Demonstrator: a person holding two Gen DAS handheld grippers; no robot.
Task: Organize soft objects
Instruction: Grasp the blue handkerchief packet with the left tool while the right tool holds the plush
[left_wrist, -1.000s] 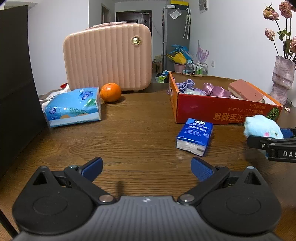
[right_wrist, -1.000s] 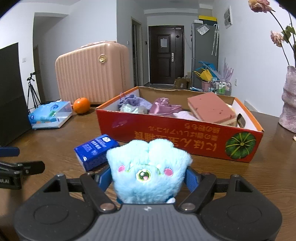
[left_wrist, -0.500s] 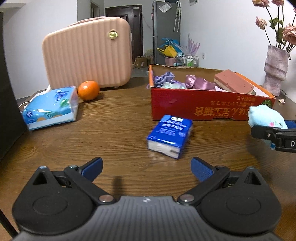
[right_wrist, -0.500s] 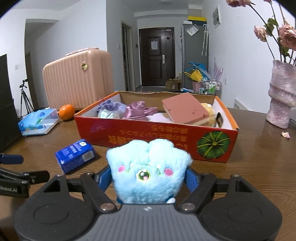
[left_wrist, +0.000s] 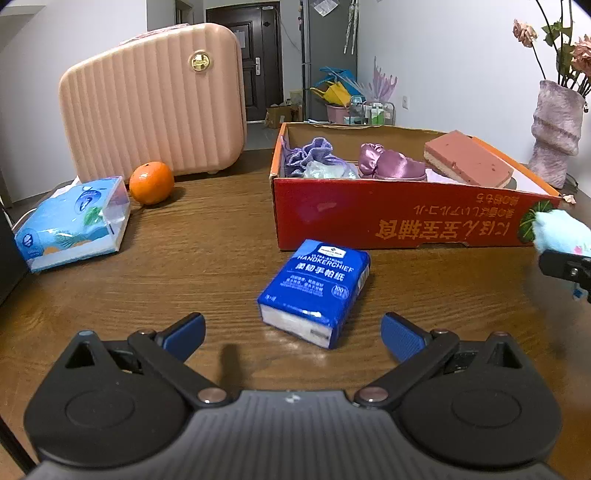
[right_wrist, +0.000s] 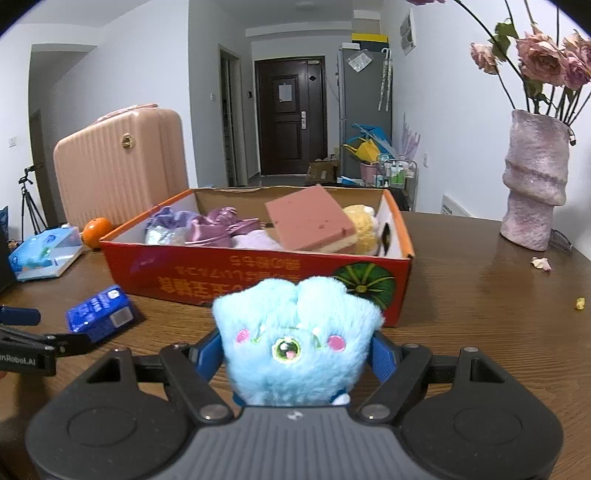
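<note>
done: purple pouches, pink sponge (right_wrist: 309, 218) in red box (right_wrist: 258, 280) | right gripper (right_wrist: 297, 360) clamps blue plush (right_wrist: 295, 339) short of box | left gripper (left_wrist: 291, 334) open, empty, near handkerchief pack (left_wrist: 314, 290) | left: plush, pack, tissue pack (left_wrist: 70, 221)

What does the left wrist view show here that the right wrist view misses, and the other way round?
Only the left wrist view: the left gripper open, nothing between its pads, with the printed top of the blue handkerchief pack just ahead.
Only the right wrist view: the blue plush toy face-on, clamped in the right gripper, plus a yellow plush inside the red box.
Both: box, pack, pink suitcase, orange, vase.
</note>
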